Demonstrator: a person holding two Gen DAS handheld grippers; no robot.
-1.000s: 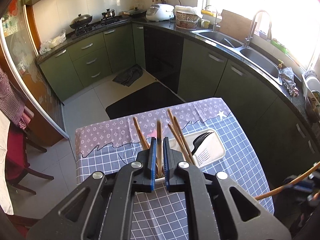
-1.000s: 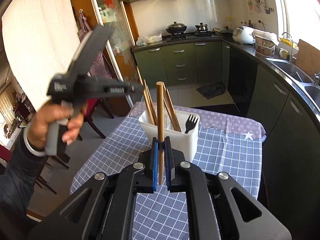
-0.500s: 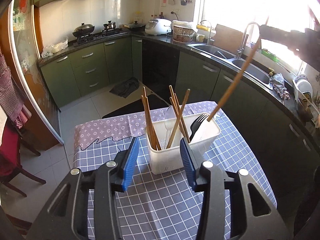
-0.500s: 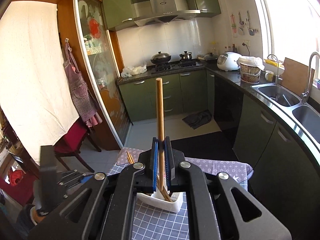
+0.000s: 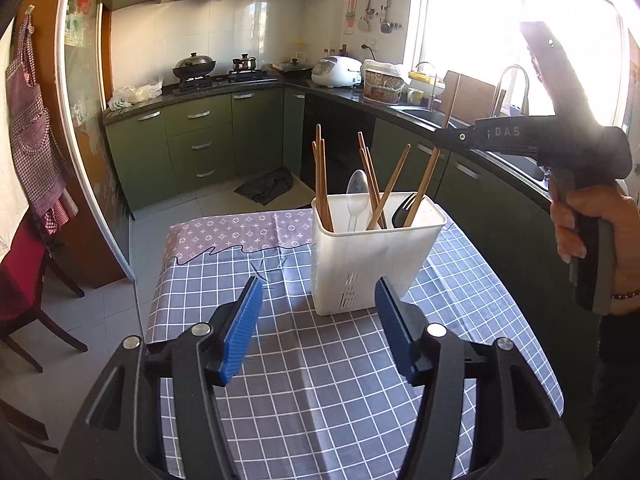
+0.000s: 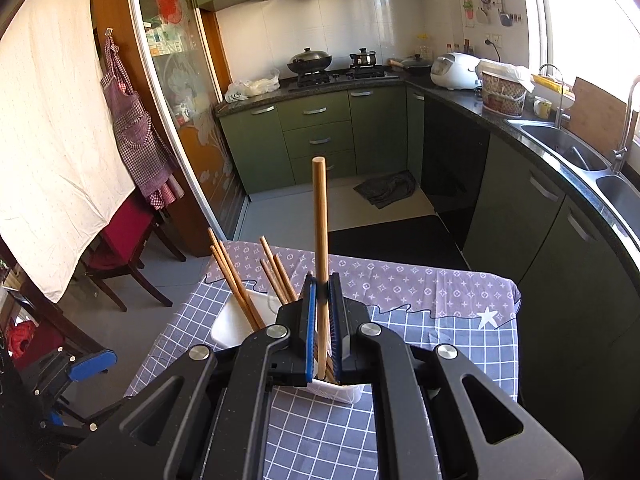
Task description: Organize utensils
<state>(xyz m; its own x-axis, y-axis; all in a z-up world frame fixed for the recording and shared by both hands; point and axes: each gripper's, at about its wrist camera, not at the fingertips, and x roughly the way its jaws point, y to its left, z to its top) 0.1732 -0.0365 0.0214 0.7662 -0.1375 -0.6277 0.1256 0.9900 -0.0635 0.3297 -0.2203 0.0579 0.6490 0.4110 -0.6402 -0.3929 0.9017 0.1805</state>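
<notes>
A cloth (image 5: 328,384), blue-grey check with a lilac patterned far edge, covers the surface. A white caddy (image 5: 372,256) stands upright on it, toward the far end.

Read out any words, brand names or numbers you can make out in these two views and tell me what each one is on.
"DAS": pale letters on the side of the right tool, seen from the left wrist view; a faint mark stands before the D, too unclear to read.
Packets behind the glass door: print too small to read.
Wall poster by the window: blurred, unreadable.
Rice cooker: no legible label.
</notes>
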